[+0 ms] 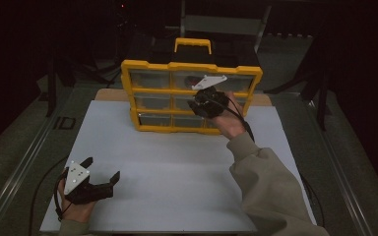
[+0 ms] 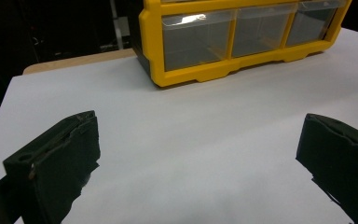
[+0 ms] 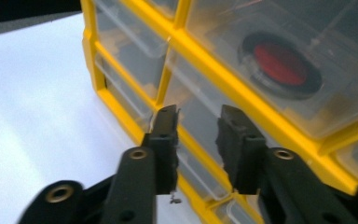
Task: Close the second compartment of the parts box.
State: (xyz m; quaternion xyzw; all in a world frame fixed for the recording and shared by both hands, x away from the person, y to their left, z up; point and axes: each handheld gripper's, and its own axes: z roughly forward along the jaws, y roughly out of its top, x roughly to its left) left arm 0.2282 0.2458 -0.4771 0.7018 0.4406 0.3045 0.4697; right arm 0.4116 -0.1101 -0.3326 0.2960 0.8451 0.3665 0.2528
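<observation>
A yellow drawer cabinet (image 1: 128, 93) with clear plastic drawers stands at the far edge of the white board (image 1: 177, 167). My right gripper (image 1: 196, 105) is up against its front, at the middle drawers. In the right gripper view the jaws (image 3: 198, 126) stand a little apart in front of a clear drawer, with nothing pinched between the pads. An upper drawer holds a round red disc in a black ring (image 3: 279, 63). My left gripper (image 1: 102, 168) rests low at the board's near left corner, jaws wide open (image 2: 198, 140) and empty, pointing toward the cabinet (image 2: 200, 74).
The cabinet has a yellow carry handle (image 1: 193, 44) on top. Bare white board lies between the left gripper and the cabinet. Metal rails (image 1: 24, 162) run along both sides of the table, and the surroundings are dark.
</observation>
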